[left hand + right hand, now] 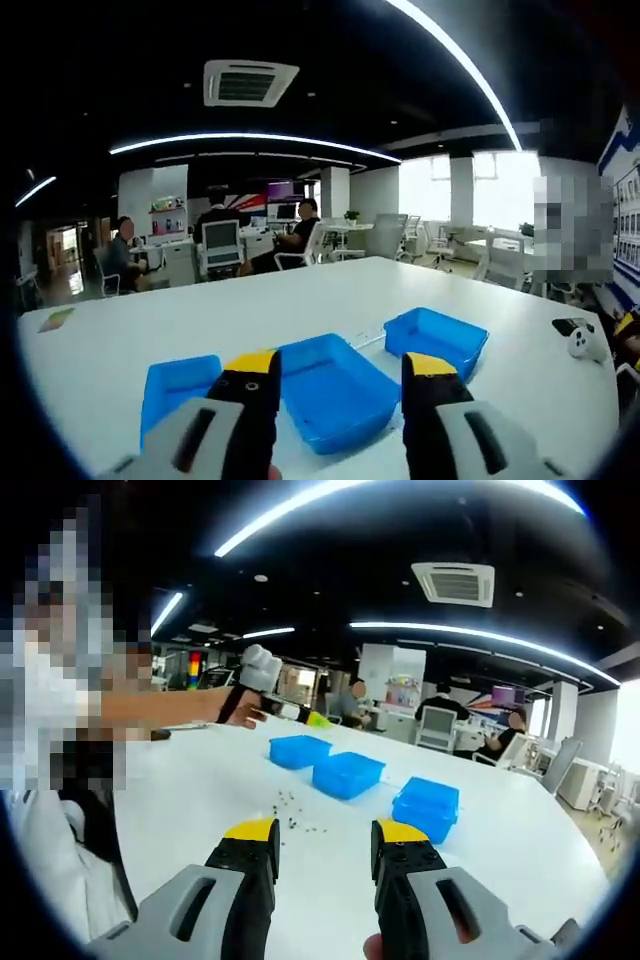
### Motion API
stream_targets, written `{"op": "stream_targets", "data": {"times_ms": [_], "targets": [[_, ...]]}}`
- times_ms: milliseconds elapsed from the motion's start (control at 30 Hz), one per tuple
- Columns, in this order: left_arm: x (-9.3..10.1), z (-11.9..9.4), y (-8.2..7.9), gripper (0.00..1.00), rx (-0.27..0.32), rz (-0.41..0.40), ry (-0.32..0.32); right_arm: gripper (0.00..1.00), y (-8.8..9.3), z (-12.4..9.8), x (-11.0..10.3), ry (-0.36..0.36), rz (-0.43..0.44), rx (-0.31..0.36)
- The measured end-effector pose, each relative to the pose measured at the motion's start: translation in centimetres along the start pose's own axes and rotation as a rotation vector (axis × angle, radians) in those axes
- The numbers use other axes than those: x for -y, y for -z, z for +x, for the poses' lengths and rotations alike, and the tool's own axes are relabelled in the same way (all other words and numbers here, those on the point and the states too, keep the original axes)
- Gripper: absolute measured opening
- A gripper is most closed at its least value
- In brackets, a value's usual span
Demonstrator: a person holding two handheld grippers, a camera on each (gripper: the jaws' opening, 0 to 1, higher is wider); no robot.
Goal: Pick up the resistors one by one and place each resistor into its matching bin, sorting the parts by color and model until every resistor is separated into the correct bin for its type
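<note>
Right gripper view: right gripper released, empty, aimed at resistors scattered mid-frame on white table.
Bins: 3 blue bins beyond, awaiting sorting.
Left gripper view: left gripper released over bins.

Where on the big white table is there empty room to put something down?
Lots of bare table lies left of the tiny resistors, and more behind the three blue bins toward the far edge. It is crowded where the bins sit in a row, and by the scattered resistors in front of them.
</note>
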State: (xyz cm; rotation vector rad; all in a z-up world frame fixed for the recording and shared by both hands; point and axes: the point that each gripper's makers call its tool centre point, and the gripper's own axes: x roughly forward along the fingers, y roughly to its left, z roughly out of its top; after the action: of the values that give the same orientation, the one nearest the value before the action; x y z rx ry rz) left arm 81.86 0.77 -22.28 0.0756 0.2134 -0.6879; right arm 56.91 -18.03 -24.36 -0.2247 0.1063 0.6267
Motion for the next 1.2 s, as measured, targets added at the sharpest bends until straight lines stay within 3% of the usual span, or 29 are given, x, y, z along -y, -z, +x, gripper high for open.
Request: {"op": "stream_targets", "data": {"times_ms": [200, 367, 667, 800, 900, 1033, 1200], "targets": [[2.3, -3.7, -0.6, 0.49, 0.017, 0.015, 0.060, 0.39, 0.2, 0.1, -0.3, -0.015, -0.010, -0.012], [4.8, -6.9, -0.2, 0.50, 0.001, 0.054, 0.124, 0.39, 0.3, 0.0, -0.2, -0.016, -0.013, -0.021], [8.0, -12.2, 1.0, 0.50, 0.041, 0.016, 0.196, 0.39, 0.2, 0.1, -0.5, -0.024, -0.019, -0.019], [8.2, -14.2, 1.3, 0.49, 0.110, -0.043, 0.186, 0.39, 0.2, 0.0, -0.4, -0.022, -0.018, -0.017], [8.1, -15.4, 2.7, 0.49, 0.114, -0.021, 0.165, 0.39, 0.3, -0.1, -0.2, -0.017, -0.017, -0.019], [8.5, -16.7, 4.1, 0.49, 0.112, -0.057, 0.181, 0.39, 0.2, -0.2, -0.1, -0.014, -0.016, -0.015], [8.4, -17.5, 5.1, 0.48, 0.085, 0.006, 0.181, 0.39, 0.3, -0.1, 0.0, -0.014, -0.015, -0.019]]}}
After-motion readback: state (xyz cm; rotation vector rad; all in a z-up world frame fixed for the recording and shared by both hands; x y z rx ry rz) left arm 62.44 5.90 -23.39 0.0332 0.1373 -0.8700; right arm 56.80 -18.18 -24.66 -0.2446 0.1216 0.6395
